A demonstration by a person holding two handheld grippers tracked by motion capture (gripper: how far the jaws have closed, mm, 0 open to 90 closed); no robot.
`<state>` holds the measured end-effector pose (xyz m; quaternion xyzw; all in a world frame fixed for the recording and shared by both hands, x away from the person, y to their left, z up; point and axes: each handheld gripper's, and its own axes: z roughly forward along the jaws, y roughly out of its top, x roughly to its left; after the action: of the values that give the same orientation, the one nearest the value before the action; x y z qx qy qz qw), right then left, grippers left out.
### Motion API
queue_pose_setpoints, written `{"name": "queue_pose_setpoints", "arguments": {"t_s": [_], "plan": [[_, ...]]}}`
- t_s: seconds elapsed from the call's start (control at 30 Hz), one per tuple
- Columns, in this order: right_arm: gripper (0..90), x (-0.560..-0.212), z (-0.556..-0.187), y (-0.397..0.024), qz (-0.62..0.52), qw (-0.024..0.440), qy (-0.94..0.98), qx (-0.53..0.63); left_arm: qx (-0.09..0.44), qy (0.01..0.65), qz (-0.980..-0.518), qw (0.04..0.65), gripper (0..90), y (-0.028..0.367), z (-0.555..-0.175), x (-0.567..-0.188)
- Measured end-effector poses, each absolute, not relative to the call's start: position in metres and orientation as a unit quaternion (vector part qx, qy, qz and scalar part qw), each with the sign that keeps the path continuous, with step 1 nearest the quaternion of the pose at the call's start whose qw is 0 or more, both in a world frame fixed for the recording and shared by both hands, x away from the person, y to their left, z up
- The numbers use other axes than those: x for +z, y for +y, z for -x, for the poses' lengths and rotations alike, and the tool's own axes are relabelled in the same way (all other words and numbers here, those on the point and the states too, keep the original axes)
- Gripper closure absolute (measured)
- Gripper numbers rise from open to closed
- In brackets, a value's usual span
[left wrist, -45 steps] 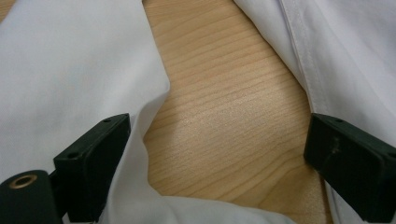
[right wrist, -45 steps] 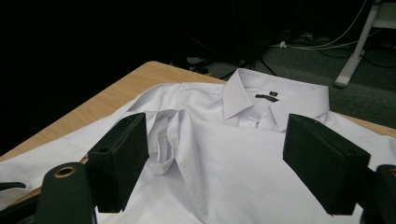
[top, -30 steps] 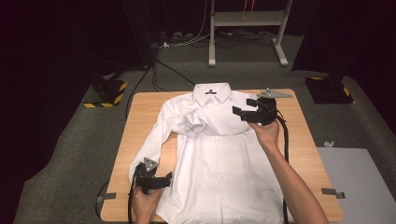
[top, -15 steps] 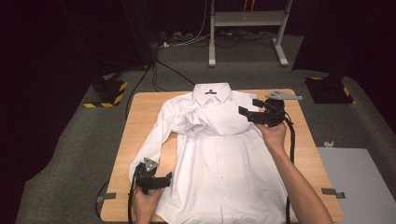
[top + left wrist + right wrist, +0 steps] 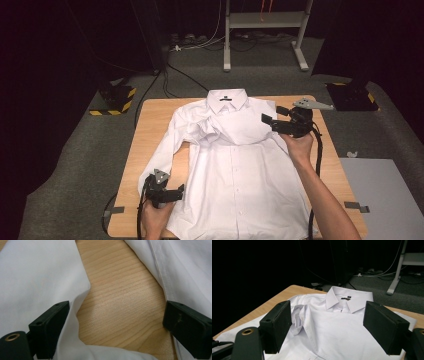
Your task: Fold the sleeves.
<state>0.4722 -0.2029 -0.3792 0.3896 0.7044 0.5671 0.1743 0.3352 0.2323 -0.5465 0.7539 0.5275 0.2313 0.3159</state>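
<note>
- A white dress shirt [image 5: 240,175] lies face up and buttoned on a light wooden worktop [image 5: 150,125], its collar [image 5: 227,100] toward the far edge and its hem at the near edge.
- One sleeve is folded across the chest, leaving a creased bunch of cloth just below the collar; the other sleeve [image 5: 167,150] runs down the left side toward the near corner.
- The left gripper [image 5: 172,194] sits low at the end of that sleeve, released, its jaws wide apart with bare wood between them and white cloth at each side.
- The right gripper [image 5: 272,117] hovers over the shirt's right shoulder, also released and grasping nothing, pointed across the chest toward the collar.
- The shirt covers most of the worktop; bare wood strips remain along the left, right and far edges.
- Around it lie grey carpet [image 5: 75,165], trailing cables [image 5: 185,75], a white metal stand [image 5: 262,30] and dark curtains.
</note>
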Motion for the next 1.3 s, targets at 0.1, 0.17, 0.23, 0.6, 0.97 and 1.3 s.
{"name": "queue_pose_setpoints", "arguments": {"t_s": [0.1,0.17,0.23,0.6,0.97,1.3], "plan": [[22.8,-0.379,-0.47,-0.205,-0.389,0.176,0.704,0.568,0.231,0.527,-0.754,0.316,8.3,0.232,-0.335,-0.547],[22.8,-0.379,-0.469,-0.207,-0.39,0.177,0.703,0.568,0.231,0.527,-0.754,0.316,8.4,0.232,-0.335,-0.546],[22.8,-0.379,-0.468,-0.209,-0.39,0.177,0.702,0.569,0.231,0.527,-0.754,0.316,8.3,0.232,-0.335,-0.547],[23.0,-0.38,-0.463,-0.223,-0.397,0.183,0.696,0.569,0.231,0.528,-0.754,0.316,8.4,0.232,-0.335,-0.547],[22.9,-0.381,-0.454,-0.238,-0.402,0.189,0.691,0.571,0.231,0.528,-0.754,0.316,8.3,0.232,-0.335,-0.547],[23.1,-0.384,-0.444,-0.252,-0.41,0.2,0.684,0.57,0.231,0.528,-0.754,0.316,8.4,0.232,-0.335,-0.547]]}}
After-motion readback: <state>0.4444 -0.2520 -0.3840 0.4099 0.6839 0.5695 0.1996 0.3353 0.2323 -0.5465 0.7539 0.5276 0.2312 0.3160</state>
